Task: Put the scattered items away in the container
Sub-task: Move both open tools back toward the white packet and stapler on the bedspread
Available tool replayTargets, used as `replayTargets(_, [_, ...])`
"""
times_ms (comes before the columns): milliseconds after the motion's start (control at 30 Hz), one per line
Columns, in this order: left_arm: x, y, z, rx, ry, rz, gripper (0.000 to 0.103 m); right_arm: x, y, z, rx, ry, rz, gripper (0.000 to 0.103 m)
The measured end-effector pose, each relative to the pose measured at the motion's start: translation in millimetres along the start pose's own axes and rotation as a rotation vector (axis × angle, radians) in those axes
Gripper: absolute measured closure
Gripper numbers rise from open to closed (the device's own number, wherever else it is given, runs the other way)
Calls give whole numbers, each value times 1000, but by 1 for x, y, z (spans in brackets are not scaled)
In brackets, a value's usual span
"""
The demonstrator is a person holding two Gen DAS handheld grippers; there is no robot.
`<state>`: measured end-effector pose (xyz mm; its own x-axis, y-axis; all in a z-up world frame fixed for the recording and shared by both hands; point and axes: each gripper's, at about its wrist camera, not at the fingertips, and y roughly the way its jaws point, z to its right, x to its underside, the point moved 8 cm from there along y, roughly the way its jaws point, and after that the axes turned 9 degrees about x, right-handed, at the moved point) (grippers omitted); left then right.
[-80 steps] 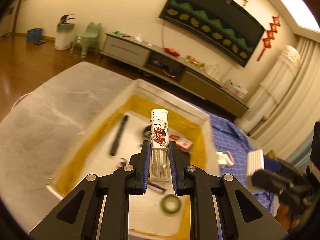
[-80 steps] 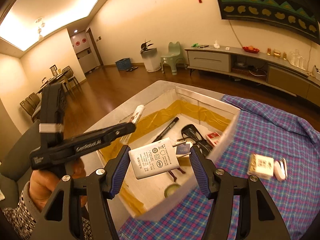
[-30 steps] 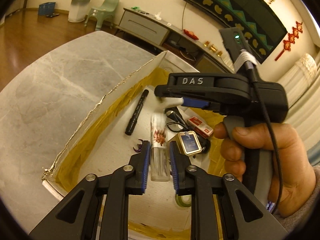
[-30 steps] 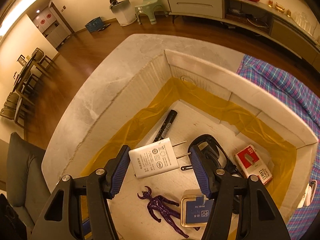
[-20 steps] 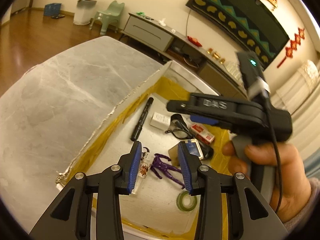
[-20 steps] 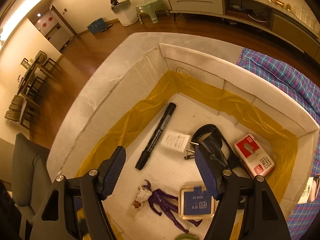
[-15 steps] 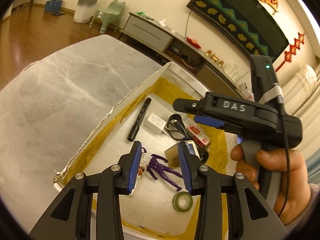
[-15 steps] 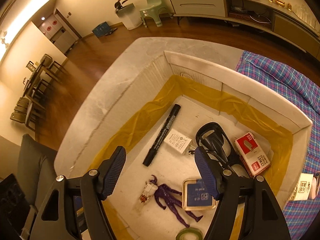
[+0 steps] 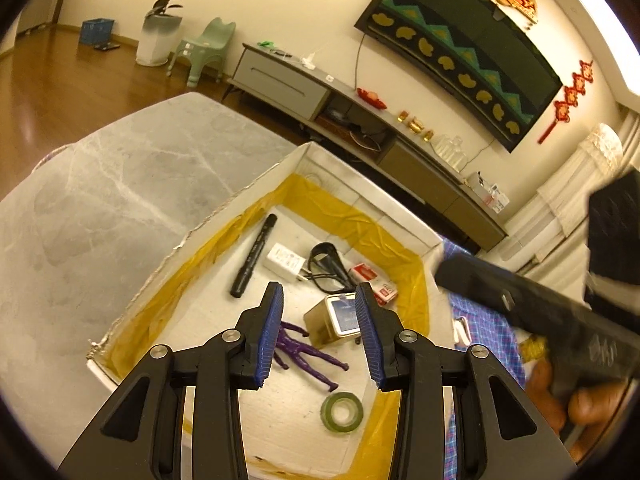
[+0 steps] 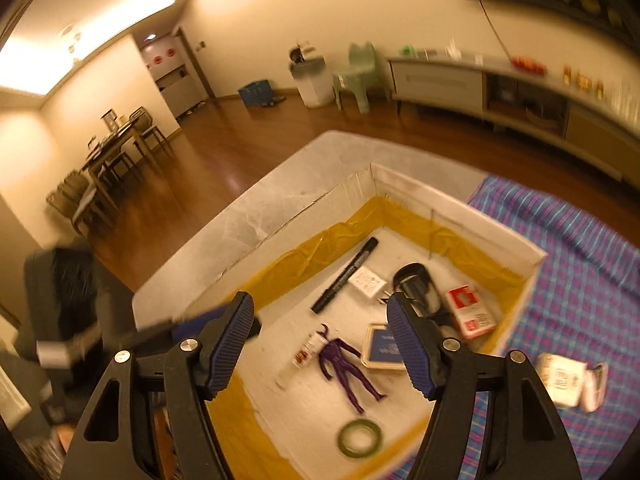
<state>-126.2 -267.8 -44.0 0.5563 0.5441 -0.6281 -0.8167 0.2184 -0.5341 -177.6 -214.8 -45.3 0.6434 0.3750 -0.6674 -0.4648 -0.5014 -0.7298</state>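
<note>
A white box lined with yellow tape holds a black marker, a white charger, glasses, a red-white pack, a blue-lidded tin, a purple figure and a green tape roll. My left gripper hovers open over the box's near end, with nothing in its grip. The printed lighter lies beside the figure. My right gripper is above the box, jaws wide but closing, nothing between them. A white packet and a small white item lie outside the box.
The box sits on a grey marble table. A blue-purple plaid cloth covers the table to the right of the box. In the left wrist view a person's hand holds the right gripper's black body at the right edge.
My left gripper let go of the lighter and my right let go of the charger; both now lie in the box. Both grippers rose, the right one pulling back farther and to the right.
</note>
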Motion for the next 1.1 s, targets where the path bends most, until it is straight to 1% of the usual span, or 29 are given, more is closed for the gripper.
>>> replayTargets(67, [-1, -1, 8, 1, 17, 10, 63, 11, -17, 1, 12, -40, 39, 37])
replayTargets(133, [-1, -1, 16, 4, 31, 18, 63, 21, -32, 3, 23, -69, 75, 39])
replayTargets(233, [-2, -1, 28, 10, 55, 29, 63, 38, -55, 13, 32, -88, 118, 44])
replayTargets(300, [-1, 0, 39, 15, 77, 35, 63, 47, -67, 22, 34, -79, 137, 46])
replayTargets(367, [0, 1, 51, 23, 101, 42, 64, 55, -79, 33, 28, -59, 155, 54])
replayTargets(467, [2, 2, 73, 39, 153, 54, 64, 66, -94, 48, 21, -30, 184, 57])
replayTargets(567, [8, 8, 102, 77, 219, 44, 64, 78, -110, 69, 32, 5, 212, 58])
replayTargets(733, [34, 34, 156, 132, 337, -19, 63, 102, -130, 113, 68, 85, 232, 58])
replayTargets(767, [43, 43, 170, 144, 372, -44, 63, 108, -131, 124, 78, 107, 226, 58])
replayTargets(900, [74, 73, 206, 166, 469, -131, 59, 125, -134, 164, 183, 152, 185, 58])
replayTargets(967, [88, 89, 217, 158, 510, -168, 57, 133, -133, 180, 218, 174, 165, 58])
replayTargets(1100, [106, 116, 222, 131, 535, -222, 55, 154, -124, 211, 253, 215, 123, 58])
